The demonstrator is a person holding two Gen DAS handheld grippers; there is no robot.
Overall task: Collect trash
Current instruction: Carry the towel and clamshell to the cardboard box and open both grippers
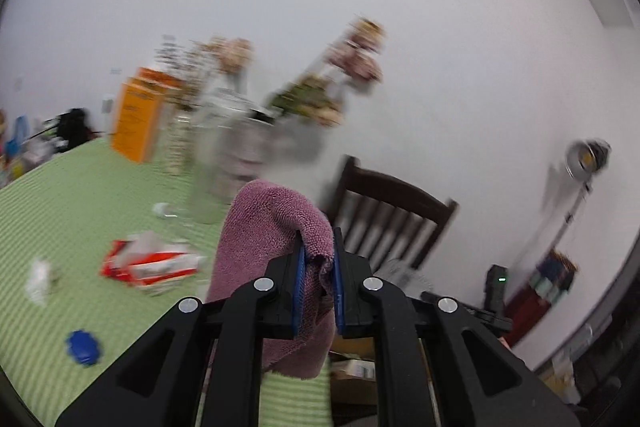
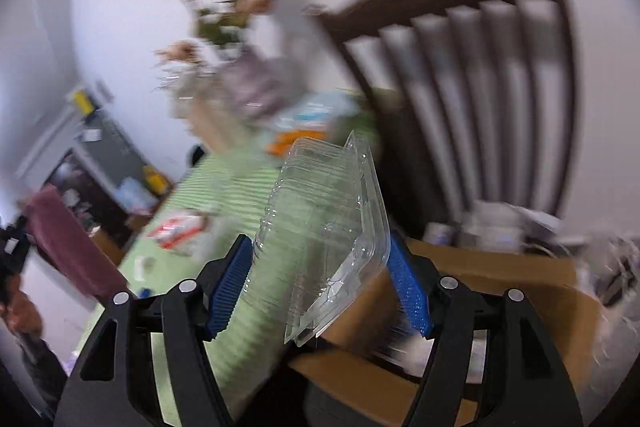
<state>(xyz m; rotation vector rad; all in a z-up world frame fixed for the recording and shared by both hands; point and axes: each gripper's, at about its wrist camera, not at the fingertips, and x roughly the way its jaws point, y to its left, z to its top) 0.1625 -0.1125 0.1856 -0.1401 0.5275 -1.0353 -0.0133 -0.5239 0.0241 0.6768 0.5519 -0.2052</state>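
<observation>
My left tongs (image 1: 316,267) and right tongs (image 2: 320,283) are black-framed, with ribbed blue pads (image 2: 230,287) and silver screws (image 1: 263,284).

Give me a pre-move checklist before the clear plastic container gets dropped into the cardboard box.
1. Right gripper holds the clear plastic clamshell container: ok, it sits between both blue pads.
2. Container square in the grip: not ok, it sits tilted.
3. Cardboard box below and ahead of the right gripper: ok.
4. Room in the box: cannot tell, view blurred.
5. Left gripper shut on the purple cloth: ok.
6. Table trash left: not ok, red-and-white wrapper and blue cap remain on the green tablecloth.
</observation>
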